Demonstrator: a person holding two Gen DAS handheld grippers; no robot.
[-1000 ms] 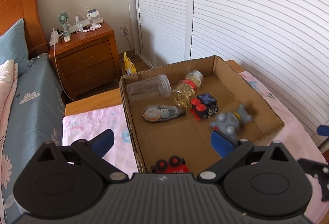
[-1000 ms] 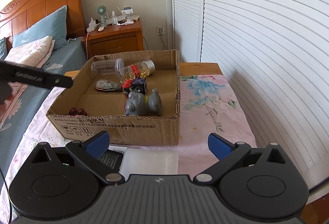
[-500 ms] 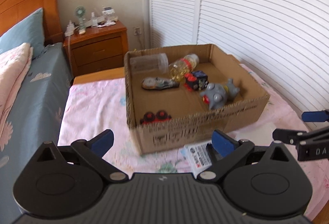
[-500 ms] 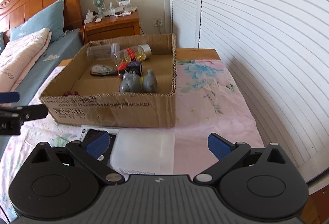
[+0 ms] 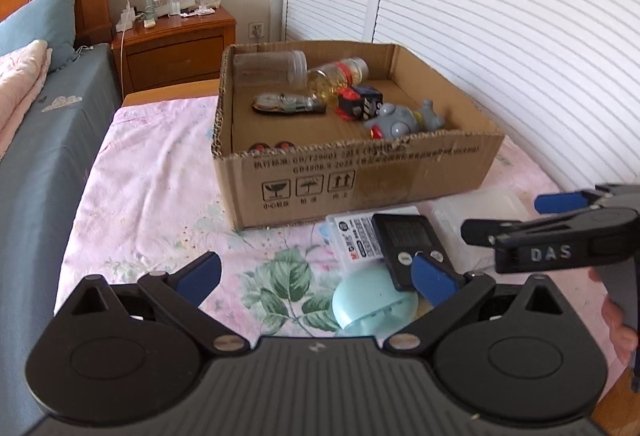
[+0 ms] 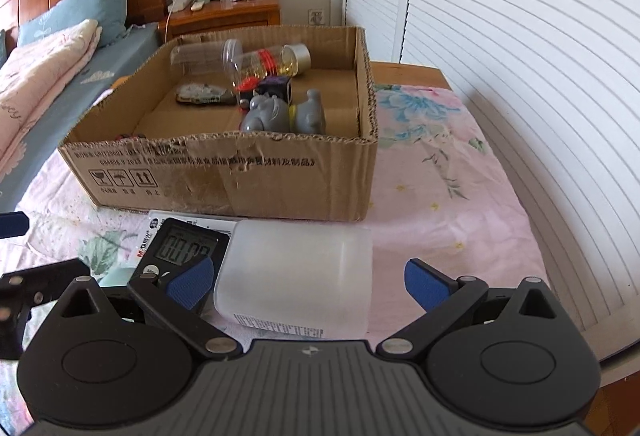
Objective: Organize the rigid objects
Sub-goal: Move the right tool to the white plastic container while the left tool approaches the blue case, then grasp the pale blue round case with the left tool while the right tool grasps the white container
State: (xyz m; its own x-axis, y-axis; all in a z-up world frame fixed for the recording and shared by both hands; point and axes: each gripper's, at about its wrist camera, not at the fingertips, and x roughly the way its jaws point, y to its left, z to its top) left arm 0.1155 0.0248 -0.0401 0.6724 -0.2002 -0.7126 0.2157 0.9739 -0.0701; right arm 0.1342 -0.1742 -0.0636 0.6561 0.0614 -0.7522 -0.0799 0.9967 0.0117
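An open cardboard box [image 5: 360, 187] stands on the floral sheet. It holds a clear jar [image 5: 268, 65], a bottle of yellow beads [image 5: 340, 73], a black and red cube [image 5: 360, 103], a grey toy [image 5: 404, 121] and a flat grey dispenser [image 5: 284, 103]. In front of the box lie a black digital timer [image 5: 408, 240], a printed white pack [image 5: 354, 240], a pale blue oval case [image 5: 372, 300] and a frosted plastic box [image 6: 296, 272]. My left gripper [image 5: 316, 270] is open above the sheet, its right pad near the timer. My right gripper [image 6: 308, 278] is open with the frosted box between its fingers.
A bed with blue sheet [image 5: 36, 163] and pillows runs along the left. A wooden nightstand [image 5: 176, 43] with a small fan stands behind the box. White louvred doors [image 5: 500, 15] fill the right. A finger [image 5: 552, 232] of the right gripper crosses the left wrist view.
Both grippers have drawn back from the box and come down toward the near edge of the sheet. The timer, blue case and frosted box have come into view below them.
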